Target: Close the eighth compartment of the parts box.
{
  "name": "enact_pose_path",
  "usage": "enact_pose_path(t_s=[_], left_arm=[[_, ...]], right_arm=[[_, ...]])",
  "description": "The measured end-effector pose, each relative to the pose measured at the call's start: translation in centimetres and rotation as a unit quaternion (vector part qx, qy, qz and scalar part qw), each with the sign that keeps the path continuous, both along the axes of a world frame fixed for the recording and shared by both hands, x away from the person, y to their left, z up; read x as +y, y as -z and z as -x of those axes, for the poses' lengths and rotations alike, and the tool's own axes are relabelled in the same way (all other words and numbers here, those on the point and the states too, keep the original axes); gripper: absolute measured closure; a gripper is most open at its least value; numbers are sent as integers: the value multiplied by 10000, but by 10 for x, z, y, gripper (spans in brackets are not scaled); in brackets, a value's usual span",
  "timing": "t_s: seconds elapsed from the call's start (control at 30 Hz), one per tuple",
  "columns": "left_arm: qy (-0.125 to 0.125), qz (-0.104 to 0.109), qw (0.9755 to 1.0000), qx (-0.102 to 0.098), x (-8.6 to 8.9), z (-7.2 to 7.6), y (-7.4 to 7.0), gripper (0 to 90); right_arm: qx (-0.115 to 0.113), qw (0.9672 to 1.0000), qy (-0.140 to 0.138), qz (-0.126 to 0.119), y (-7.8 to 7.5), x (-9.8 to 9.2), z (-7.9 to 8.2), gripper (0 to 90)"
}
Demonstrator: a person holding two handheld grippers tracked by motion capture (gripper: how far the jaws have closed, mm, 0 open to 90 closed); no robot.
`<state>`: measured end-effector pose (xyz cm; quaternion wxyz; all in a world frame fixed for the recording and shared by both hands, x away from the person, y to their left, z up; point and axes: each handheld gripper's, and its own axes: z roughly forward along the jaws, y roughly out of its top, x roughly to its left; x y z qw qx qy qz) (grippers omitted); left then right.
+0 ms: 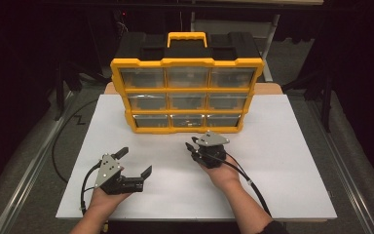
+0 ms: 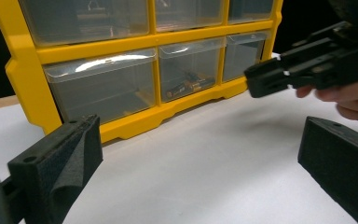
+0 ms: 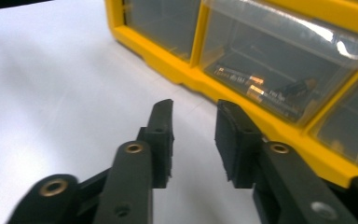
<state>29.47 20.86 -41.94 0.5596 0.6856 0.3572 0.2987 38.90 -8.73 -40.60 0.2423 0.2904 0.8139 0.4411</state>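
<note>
Both grippers hold nothing: left gripper [image 1: 135, 165] jaws spread wide, right gripper [image 1: 193, 146] jaws slightly parted, near a yellow organizer [image 1: 187, 90] with nine clear drawers at the white board's [image 1: 282, 161] far edge.

yellow organizer [image 1: 187, 62], black jaws, white table [image 1: 282, 146]

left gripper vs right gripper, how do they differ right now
The left gripper has its jaws spread wide; the right gripper has its jaws only a narrow gap apart. The left gripper sits farther back from the yellow drawer organizer; the right gripper is close to its bottom middle drawer, which holds batteries. Both are hand-held, black-jawed and empty.
</note>
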Motion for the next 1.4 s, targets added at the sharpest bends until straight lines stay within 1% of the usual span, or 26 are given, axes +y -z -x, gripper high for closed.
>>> enact_pose_path(t_s=[0.1,0.17,0.23,0.27,0.33,0.4,0.47,0.5,0.63,0.67,0.73,0.83,0.9,1.03,1.1,1.17,1.27,1.33,1.4], left_arm=[[-8,-6,10000,0,0,0,0,7],[-18,-5,10000,2,0,0,0,7],[-21,-4,10000,1,0,-1,0,6],[-22,-14,10000,5,0,-1,1,7],[-29,-48,10000,15,0,-1,1,7],[-38,-60,10000,24,-1,-1,1,7],[-52,-66,10000,26,-1,-1,1,7],[-55,-68,10000,25,-1,-1,1,7],[-93,-75,9999,49,0,-2,2,7],[-101,-81,9999,58,0,-2,2,7],[-111,-96,9999,75,0,-3,2,7],[-138,-86,9998,90,1,-3,2,7],[-158,-74,9998,98,2,-3,2,7],[-194,-44,9997,106,2,-3,2,6],[-208,-21,9997,125,3,-2,1,7],[-243,-2,9996,133,4,-2,1,7],[-269,-9,9995,150,5,-1,1,7],[-257,-10,9996,149,5,-2,1,7],[-256,-29,9995,155,4,-2,1,7]], right_arm=[[53,10000,-34,3,1,-8,8,570],[161,9999,-47,-19,3,-15,11,500],[178,9998,-27,-7,5,-20,15,448],[168,9999,-19,-34,5,-24,18,422],[214,9997,5,-151,6,-33,24,339],[268,9995,14,-181,6,-40,28,297],[192,9997,53,-109,7,-49,32,248],[211,9997,107,-118,7,-54,34,217],[260,9991,186,-278,7,-73,40,165],[234,9992,176,-254,8,-78,42,154],[203,9994,217,-184,8,-88,47,100],[206,9991,324,-190,9,-99,51,24],[175,9989,404,-173,9,-105,54,9],[-16,9981,546,-284,8,-120,60,9],[-67,9975,624,-313,7,-128,64,9],[-109,9968,708,-366,7,-136,67,9],[-155,9949,856,-511,7,-148,69,9],[-179,9937,946,-568,6,-153,70,9],[-235,9935,958,-575,6,-154,69,9]])
